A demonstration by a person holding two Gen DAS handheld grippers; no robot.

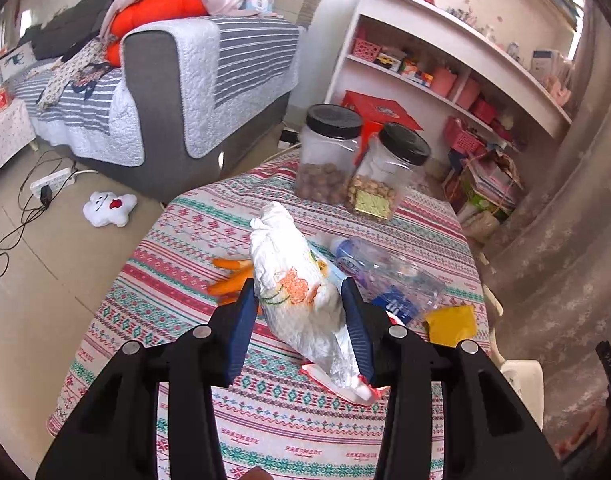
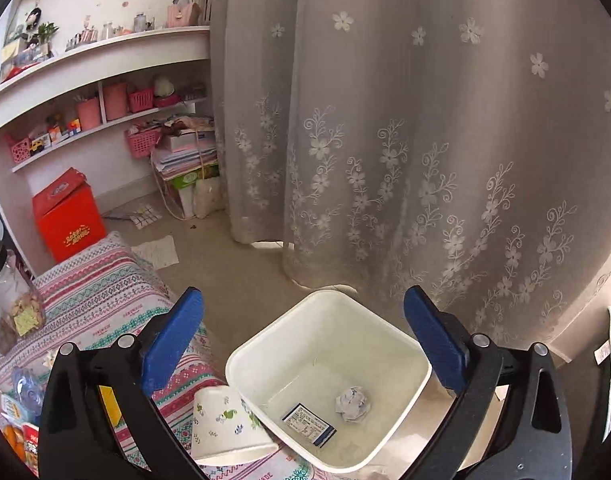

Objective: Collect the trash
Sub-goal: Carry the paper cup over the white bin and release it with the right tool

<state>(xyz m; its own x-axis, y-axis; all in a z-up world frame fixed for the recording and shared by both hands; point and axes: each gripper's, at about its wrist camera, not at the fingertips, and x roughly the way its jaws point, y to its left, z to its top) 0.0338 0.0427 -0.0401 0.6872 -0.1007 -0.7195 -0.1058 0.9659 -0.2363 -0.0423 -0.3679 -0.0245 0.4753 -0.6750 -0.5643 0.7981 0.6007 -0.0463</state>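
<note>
- My left gripper point(image 1: 299, 296) clamps the crumpled white wrapper point(image 1: 301, 280), lifting it off the table point(image 1: 193, 240) for binning.
- My right gripper point(image 2: 303, 336) hangs wide open and empty above the white bin point(image 2: 325, 380), where 2 scraps already lie.
- Just beside the bin, 1 paper cup point(image 2: 225, 424) waits tipped over.

Home living room: sofa point(image 1: 165, 92), shelves point(image 1: 445, 60)

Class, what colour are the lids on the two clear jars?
Black, on both jar lids; left wrist view shows them best.
</note>
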